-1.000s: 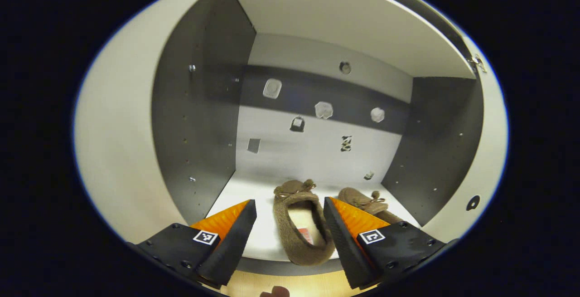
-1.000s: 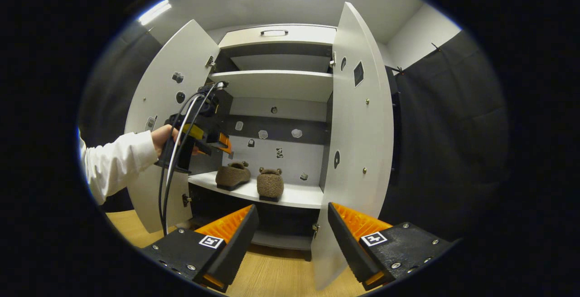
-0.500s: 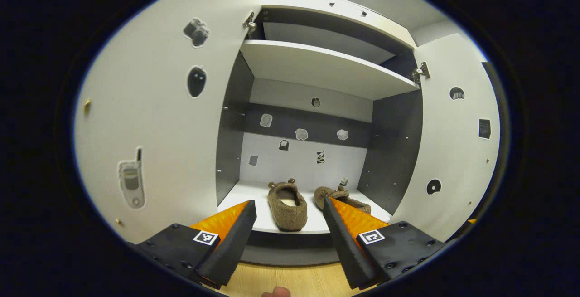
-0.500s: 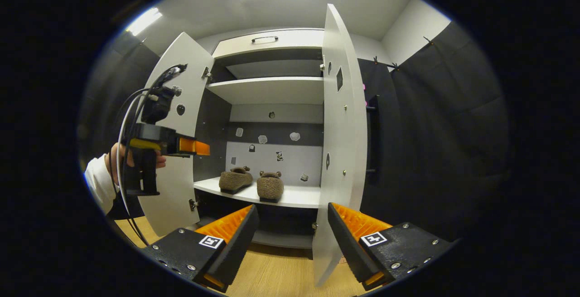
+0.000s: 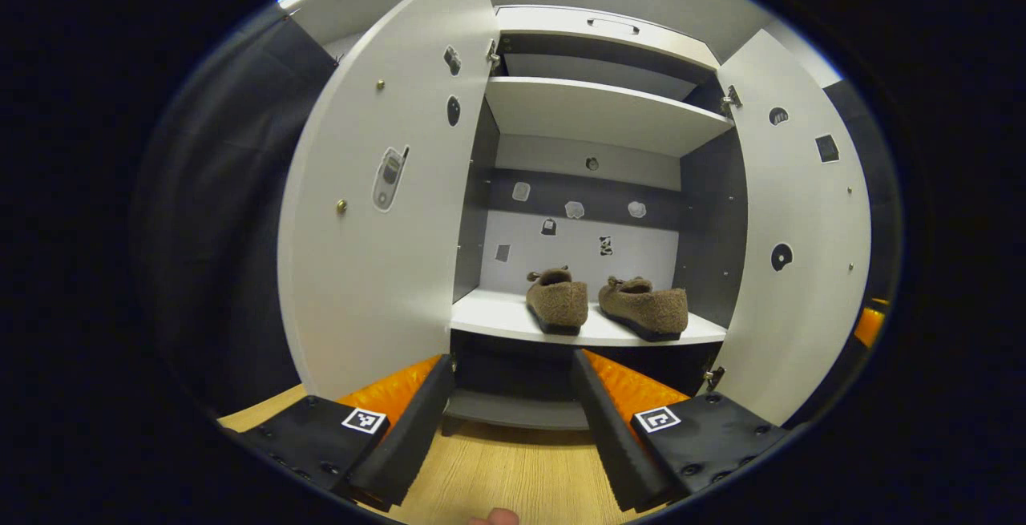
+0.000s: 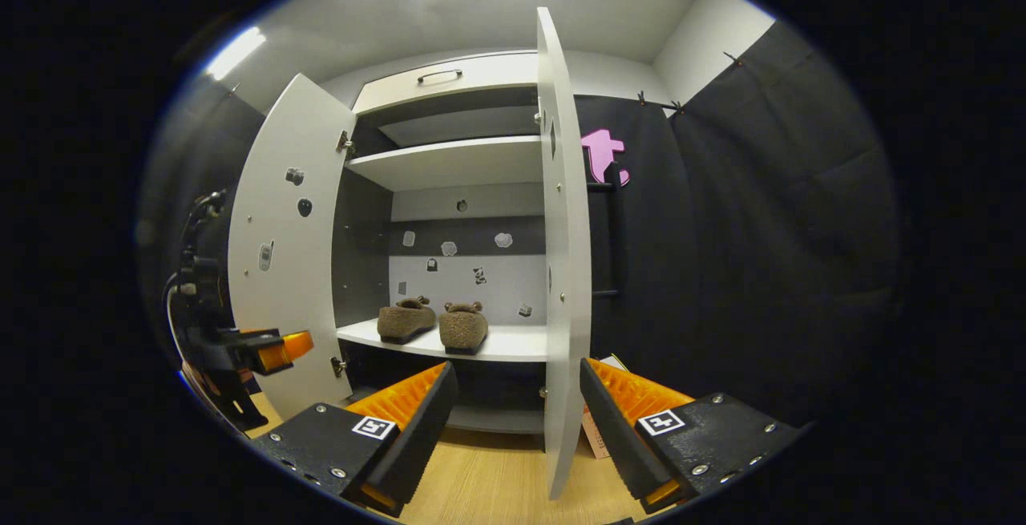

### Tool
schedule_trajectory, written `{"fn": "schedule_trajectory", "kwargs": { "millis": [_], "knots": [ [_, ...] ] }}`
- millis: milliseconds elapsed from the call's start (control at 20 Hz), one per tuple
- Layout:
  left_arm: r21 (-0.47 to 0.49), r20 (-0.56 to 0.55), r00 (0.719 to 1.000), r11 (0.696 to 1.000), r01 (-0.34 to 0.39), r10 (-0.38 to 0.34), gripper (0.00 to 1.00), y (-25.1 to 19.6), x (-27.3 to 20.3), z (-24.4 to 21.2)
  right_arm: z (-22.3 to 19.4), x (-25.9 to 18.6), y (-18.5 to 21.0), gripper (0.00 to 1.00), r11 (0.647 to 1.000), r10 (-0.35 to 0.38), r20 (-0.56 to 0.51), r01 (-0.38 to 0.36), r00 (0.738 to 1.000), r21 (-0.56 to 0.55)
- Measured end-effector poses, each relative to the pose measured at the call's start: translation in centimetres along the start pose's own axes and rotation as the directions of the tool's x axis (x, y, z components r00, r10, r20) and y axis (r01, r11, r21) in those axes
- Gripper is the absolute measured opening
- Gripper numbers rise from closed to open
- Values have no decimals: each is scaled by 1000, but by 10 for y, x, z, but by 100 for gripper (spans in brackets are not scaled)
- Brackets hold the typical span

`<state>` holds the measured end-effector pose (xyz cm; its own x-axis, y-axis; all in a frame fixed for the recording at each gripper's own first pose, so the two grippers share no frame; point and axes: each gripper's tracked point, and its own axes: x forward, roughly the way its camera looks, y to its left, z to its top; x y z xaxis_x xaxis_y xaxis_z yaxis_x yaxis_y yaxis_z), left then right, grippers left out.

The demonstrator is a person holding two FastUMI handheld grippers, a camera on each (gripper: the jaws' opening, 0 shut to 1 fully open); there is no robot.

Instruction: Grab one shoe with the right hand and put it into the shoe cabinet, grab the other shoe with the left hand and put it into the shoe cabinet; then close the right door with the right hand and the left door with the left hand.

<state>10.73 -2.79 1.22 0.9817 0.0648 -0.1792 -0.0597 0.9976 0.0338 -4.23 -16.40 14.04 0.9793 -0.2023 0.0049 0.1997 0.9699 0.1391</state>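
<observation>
The left gripper has drawn back out of the shoe cabinet and now hangs spread wide and empty before it. The right gripper, also wide and empty, straddles the right door's front edge. Beyond, both shoes sit side by side on the lower shelf's front edge. To close cleanly, I'd push the right door's outer face, steadily, before the left door.

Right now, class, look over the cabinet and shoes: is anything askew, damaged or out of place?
Nothing stands out. Both shoes sit upright, side by side, on the lower shelf, not quite parallel. The left door and right door hang open and look undamaged.
</observation>
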Motion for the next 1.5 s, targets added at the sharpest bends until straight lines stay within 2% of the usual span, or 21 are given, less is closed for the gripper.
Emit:
{"fn": "schedule_trajectory", "kwargs": {
  "millis": [100, 250, 400, 500, 550, 600, 700, 800, 1000, 1050, 1100, 1150, 1250, 1350, 1400, 1500],
  "knots": [
    [-8, -6, 1000, 1000, 4, -4, 97, 0, -14, -12, 15, -2, -16, 94, 1000, -10, 20, 11, 1000, -12],
    [17, 36, 999, 1000, 13, -13, 99, -3, -28, -10, 47, -1, -52, 94, 996, -64, 61, 67, 996, -59],
    [43, 40, 999, 999, 32, -34, 94, -11, -45, -14, 78, 7, -86, 94, 992, -98, 91, 104, 991, -64],
    [40, 38, 997, 997, 64, -66, 99, -20, -53, -14, 90, 16, -109, 94, 988, -133, 101, 141, 986, -70],
    [40, 41, 996, 996, 76, -78, 97, -22, -57, -14, 98, 22, -119, 98, 984, -151, 114, 160, 982, -73],
    [43, 44, 995, 995, 87, -89, 96, -24, -59, -13, 105, 28, -126, 94, 982, -163, 129, 173, 978, -77],
    [54, 47, 993, 993, 102, -104, 97, -26, -63, -11, 117, 40, -134, 94, 976, -180, 152, 195, 972, -93],
    [53, 53, 993, 993, 105, -108, 94, -23, -63, -8, 125, 50, -135, 94, 976, -177, 166, 195, 970, -99],
    [28, 45, 995, 996, 88, -90, 97, -13, -61, -8, 130, 55, -135, 91, 963, -208, 195, 235, 959, -132],
    [23, 44, 995, 996, 84, -85, 94, -10, -61, -7, 130, 56, -134, 90, 962, -214, 194, 241, 957, -131],
    [17, 41, 996, 996, 83, -84, 97, -5, -60, -8, 131, 56, -132, 82, 960, -219, 199, 247, 955, -128],
    [13, 39, 996, 997, 82, -83, 97, -1, -60, -9, 131, 56, -131, 89, 960, -219, 202, 248, 955, -133],
    [18, 42, 996, 997, 78, -79, 97, 8, -59, -8, 130, 54, -124, 88, 957, -221, 207, 253, 953, -143],
    [19, 53, 996, 997, 76, -77, 99, 14, -57, -5, 129, 56, -105, 87, 963, -201, 212, 233, 956, -137],
    [17, 53, 996, 997, 77, -77, 94, 18, -55, -4, 128, 57, -93, 87, 969, -187, 213, 216, 959, -120],
    [12, 50, 995, 997, 80, -81, 94, 22, -51, -4, 125, 62, -68, 87, 981, -146, 210, 169, 967, -98]
  ]
}}
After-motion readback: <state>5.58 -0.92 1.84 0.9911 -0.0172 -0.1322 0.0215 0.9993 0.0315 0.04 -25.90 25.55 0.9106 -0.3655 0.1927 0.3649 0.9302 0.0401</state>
